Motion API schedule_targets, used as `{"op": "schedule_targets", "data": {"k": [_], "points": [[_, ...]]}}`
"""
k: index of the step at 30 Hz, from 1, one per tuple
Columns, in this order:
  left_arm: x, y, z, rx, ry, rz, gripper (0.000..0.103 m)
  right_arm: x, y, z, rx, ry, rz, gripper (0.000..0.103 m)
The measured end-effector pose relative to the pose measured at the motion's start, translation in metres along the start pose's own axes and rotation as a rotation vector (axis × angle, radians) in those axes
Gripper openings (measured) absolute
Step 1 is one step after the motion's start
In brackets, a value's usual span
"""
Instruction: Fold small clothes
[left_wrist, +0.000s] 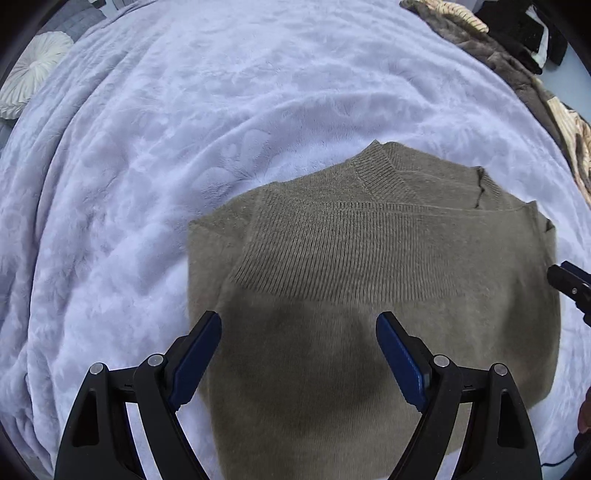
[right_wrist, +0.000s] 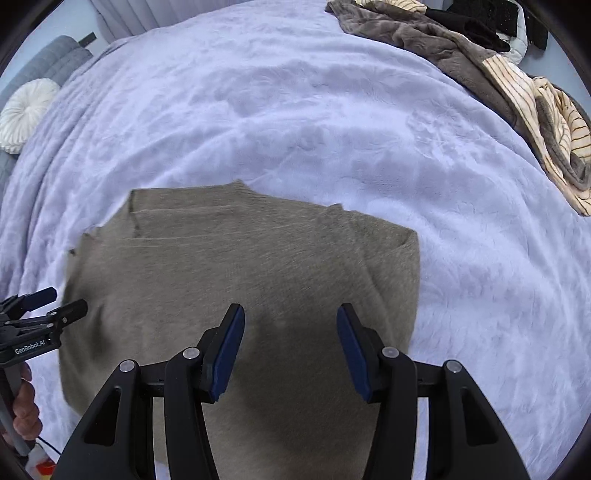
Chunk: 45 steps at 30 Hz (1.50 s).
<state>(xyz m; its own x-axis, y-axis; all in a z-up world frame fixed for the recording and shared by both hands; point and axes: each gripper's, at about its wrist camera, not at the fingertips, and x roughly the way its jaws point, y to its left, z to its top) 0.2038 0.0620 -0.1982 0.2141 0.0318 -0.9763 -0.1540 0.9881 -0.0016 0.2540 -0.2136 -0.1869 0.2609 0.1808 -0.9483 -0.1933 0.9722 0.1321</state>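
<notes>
An olive-brown knit sweater (left_wrist: 369, 266) lies partly folded on the pale lilac blanket (left_wrist: 184, 129), its ribbed hem turned up toward the collar. It also shows in the right wrist view (right_wrist: 240, 273). My left gripper (left_wrist: 299, 325) is open and empty, hovering over the sweater's near left part. My right gripper (right_wrist: 290, 317) is open and empty over the sweater's near right part. The right gripper's tip (left_wrist: 569, 280) shows at the sweater's right edge in the left view. The left gripper (right_wrist: 55, 302) shows at the sweater's left edge in the right view.
A pile of other clothes (right_wrist: 517, 81), brown plush and cream striped, lies at the far right of the bed. A round white cushion (right_wrist: 26, 114) and a grey headboard (right_wrist: 62, 55) are at the far left. The blanket (right_wrist: 369, 129) spreads beyond the sweater.
</notes>
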Motion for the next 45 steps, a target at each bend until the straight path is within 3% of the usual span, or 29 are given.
{"op": "schedule_targets", "data": {"k": [6,13,20,26,32,33,34,37,39,40,43,45], "points": [[-0.021,0.024,-0.031,-0.045,-0.023,-0.028,0.087,-0.01,0.038,-0.016,-0.028,0.008,0.043,0.056],[-0.02,0.056,-0.066,-0.083,-0.007,-0.077,0.087,-0.018,0.087,-0.028,-0.078,0.009,0.067,0.056],[0.006,0.116,-0.114,-0.247,0.074,-0.321,0.087,-0.029,0.121,-0.039,-0.112,0.009,0.067,0.056],[0.046,0.128,-0.135,-0.34,0.135,-0.561,0.087,-0.022,0.15,-0.052,-0.156,0.038,0.052,0.056],[0.07,0.098,-0.13,-0.312,0.152,-0.601,0.086,-0.012,0.182,-0.048,-0.188,0.068,0.051,0.056],[0.07,0.098,-0.129,-0.325,0.145,-0.624,0.079,-0.01,0.187,-0.045,-0.188,0.076,0.057,0.056],[0.07,0.1,-0.129,-0.344,0.143,-0.65,0.059,-0.006,0.194,-0.04,-0.191,0.087,0.065,0.056],[0.078,0.104,-0.129,-0.382,0.156,-0.713,0.031,0.006,0.218,-0.025,-0.224,0.108,0.064,0.058],[0.08,0.103,-0.13,-0.377,0.15,-0.718,0.028,0.016,0.237,-0.014,-0.258,0.114,0.058,0.058],[0.078,0.102,-0.131,-0.366,0.142,-0.722,0.022,0.023,0.248,-0.008,-0.271,0.117,0.051,0.058],[0.073,0.099,-0.132,-0.331,0.114,-0.716,0.02,0.054,0.272,0.01,-0.252,0.168,0.032,0.067],[0.075,0.102,-0.134,-0.337,0.106,-0.737,0.019,0.073,0.285,0.017,-0.225,0.203,0.012,0.067]]}}
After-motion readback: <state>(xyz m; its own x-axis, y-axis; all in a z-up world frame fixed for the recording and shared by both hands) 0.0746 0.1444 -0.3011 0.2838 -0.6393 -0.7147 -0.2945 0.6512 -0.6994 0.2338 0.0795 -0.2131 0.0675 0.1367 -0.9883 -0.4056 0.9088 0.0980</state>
